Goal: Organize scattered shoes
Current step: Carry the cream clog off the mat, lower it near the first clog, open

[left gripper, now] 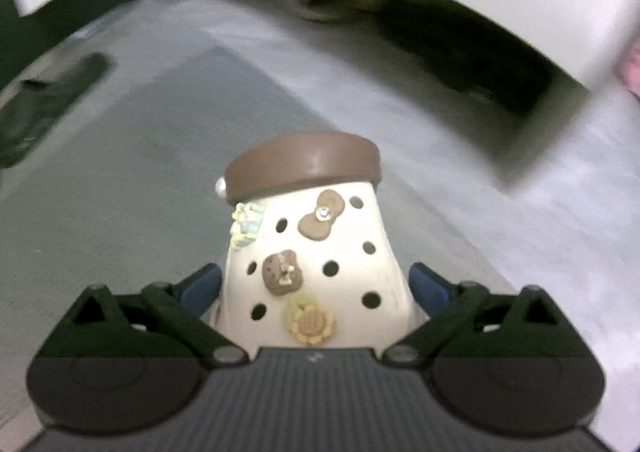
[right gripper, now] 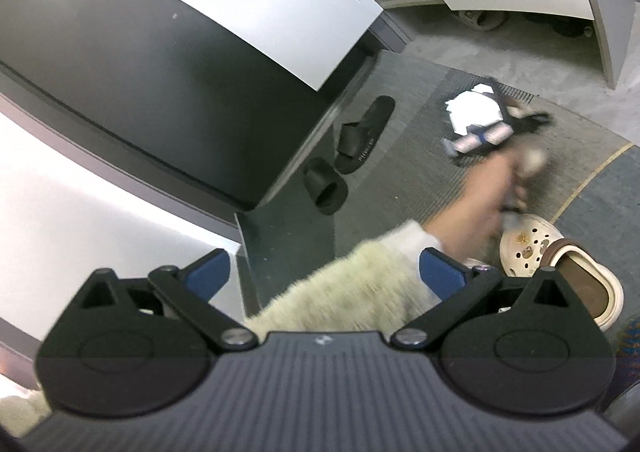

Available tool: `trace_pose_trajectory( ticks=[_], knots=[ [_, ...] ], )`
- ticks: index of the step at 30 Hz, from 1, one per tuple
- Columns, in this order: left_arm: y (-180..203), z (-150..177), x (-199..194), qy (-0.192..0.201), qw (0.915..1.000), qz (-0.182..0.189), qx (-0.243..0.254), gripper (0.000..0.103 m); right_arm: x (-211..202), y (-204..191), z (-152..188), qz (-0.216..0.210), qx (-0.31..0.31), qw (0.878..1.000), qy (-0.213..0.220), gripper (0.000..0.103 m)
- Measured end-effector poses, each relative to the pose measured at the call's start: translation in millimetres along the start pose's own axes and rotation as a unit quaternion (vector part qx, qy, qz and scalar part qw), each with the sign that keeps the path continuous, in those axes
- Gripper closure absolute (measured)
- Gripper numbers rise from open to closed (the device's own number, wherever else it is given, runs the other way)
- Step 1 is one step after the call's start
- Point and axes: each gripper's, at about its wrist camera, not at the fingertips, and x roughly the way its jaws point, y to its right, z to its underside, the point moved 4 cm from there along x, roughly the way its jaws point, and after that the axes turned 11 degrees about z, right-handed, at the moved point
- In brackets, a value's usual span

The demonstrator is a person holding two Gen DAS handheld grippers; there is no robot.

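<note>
A cream perforated foam clog with a brown heel strap and small charms sits clamped between the blue pads of the left claw, strap end pointing away, above the grey floor. Its matching cream clog with a brown lining lies on the floor. Two black rubber slides lie near each other beside a dark cabinet.

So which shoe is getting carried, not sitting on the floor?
The cream clog with brown charms, pinched in the left gripper. The other clog and both black slides lie on the floor.
</note>
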Motion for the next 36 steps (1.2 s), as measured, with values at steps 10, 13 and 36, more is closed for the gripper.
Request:
trace_pose_trajectory(
  ticks=[10, 13, 36],
  knots=[
    [36.9, 50.5, 37.9, -0.085, 0.9936, 0.028, 0.07, 0.008, -22.8, 13.4, -13.0, -0.022, 0.017, 0.999, 0.024, 0.0],
    [37.5, 51.7, 24.0, -0.082, 0.9924, 0.019, 0.09, 0.012, -25.5, 15.4, -14.4, -0.027, 0.021, 0.999, 0.024, 0.0],
    [29.6, 97.6, -209.0, -0.033, 0.9974, -0.044, 0.047, 0.001, -72.1, 9.2, 3.2, -0.01, 0.003, 0.994, 0.11, 0.0]
  ],
)
